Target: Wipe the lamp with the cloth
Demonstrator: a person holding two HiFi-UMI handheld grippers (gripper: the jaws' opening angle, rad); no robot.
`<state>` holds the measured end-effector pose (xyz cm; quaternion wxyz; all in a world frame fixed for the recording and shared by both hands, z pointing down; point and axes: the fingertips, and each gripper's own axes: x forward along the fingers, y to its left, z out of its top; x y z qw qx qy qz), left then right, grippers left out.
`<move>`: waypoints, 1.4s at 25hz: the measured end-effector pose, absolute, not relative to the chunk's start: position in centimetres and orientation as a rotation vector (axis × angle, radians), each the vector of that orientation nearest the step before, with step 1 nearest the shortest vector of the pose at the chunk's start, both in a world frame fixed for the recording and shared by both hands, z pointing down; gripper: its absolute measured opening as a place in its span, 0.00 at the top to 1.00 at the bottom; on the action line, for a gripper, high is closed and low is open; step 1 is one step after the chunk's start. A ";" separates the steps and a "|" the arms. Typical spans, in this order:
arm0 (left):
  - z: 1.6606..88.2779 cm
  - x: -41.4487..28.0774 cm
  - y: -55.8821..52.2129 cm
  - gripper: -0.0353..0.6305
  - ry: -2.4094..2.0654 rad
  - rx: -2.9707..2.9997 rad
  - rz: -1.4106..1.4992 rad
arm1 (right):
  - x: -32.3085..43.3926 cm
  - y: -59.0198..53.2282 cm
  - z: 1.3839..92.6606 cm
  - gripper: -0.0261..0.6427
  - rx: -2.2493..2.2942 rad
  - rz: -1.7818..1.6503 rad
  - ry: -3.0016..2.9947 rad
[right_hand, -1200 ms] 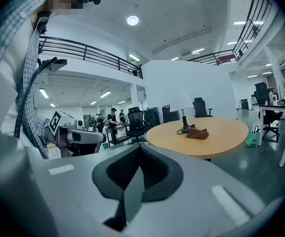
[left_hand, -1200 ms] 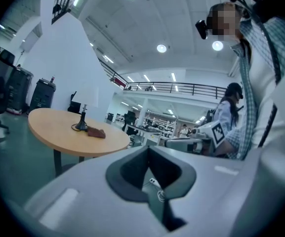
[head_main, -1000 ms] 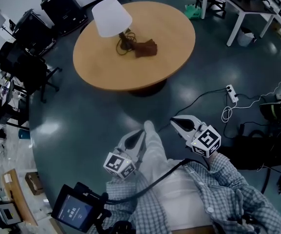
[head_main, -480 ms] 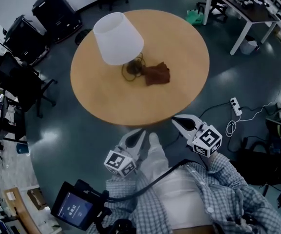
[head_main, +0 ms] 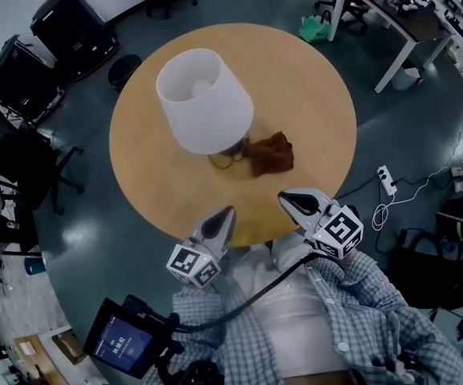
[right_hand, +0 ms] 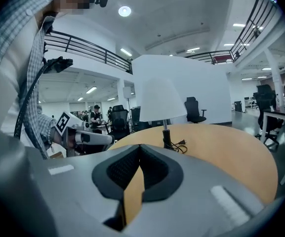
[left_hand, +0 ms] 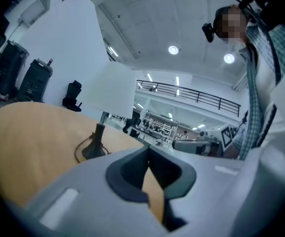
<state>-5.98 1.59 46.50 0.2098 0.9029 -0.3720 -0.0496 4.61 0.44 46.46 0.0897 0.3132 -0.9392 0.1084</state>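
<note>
You've walked up, so the table (head_main: 319, 87) edge now sits at your tips. Left hand-held gripper (head_main: 228, 213) and right hand-held gripper (head_main: 286, 200) are clenched and empty. Cloth (head_main: 270, 152) lies just beside the lamp (head_main: 205, 101); open a gripper before you reach.

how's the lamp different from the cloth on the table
The lamp stands upright; the cloth lies crumpled and low. The lamp has a smooth white shade, while the cloth is brown and wrinkled. The lamp looks far bigger than the cloth. Both sit side by side on the round wooden table.
</note>
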 end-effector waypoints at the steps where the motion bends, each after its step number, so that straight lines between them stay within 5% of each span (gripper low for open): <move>1: 46.5 -6.1 0.9 0.94 -1.031 2.505 -0.146 | 4.5 -0.1 46.6 0.95 0.932 0.329 -2.789; 11: 49.0 -8.3 -7.8 0.94 -1.092 2.174 -0.474 | 3.8 -6.6 46.8 0.95 0.888 0.322 -2.822; 15: 47.3 -8.6 -10.4 0.65 -1.005 2.105 -0.639 | 3.2 -8.5 46.8 0.95 0.876 0.348 -2.826; 20: 44.1 -9.4 -13.1 0.52 -0.853 2.032 -0.957 | 3.1 -10.7 48.8 0.95 0.880 0.365 -2.744; 24: 42.7 -9.1 -13.1 0.60 -0.823 2.040 -1.023 | 4.5 -12.3 52.6 0.93 0.877 0.273 -2.547; 29: 41.8 -9.1 -13.2 0.73 -0.780 2.080 -1.047 | 4.3 -14.5 58.0 0.60 0.798 0.301 -2.376; 35: 41.6 -8.8 -12.9 0.74 -0.778 2.078 -1.052 | 4.7 -15.2 64.1 0.62 0.740 0.365 -2.203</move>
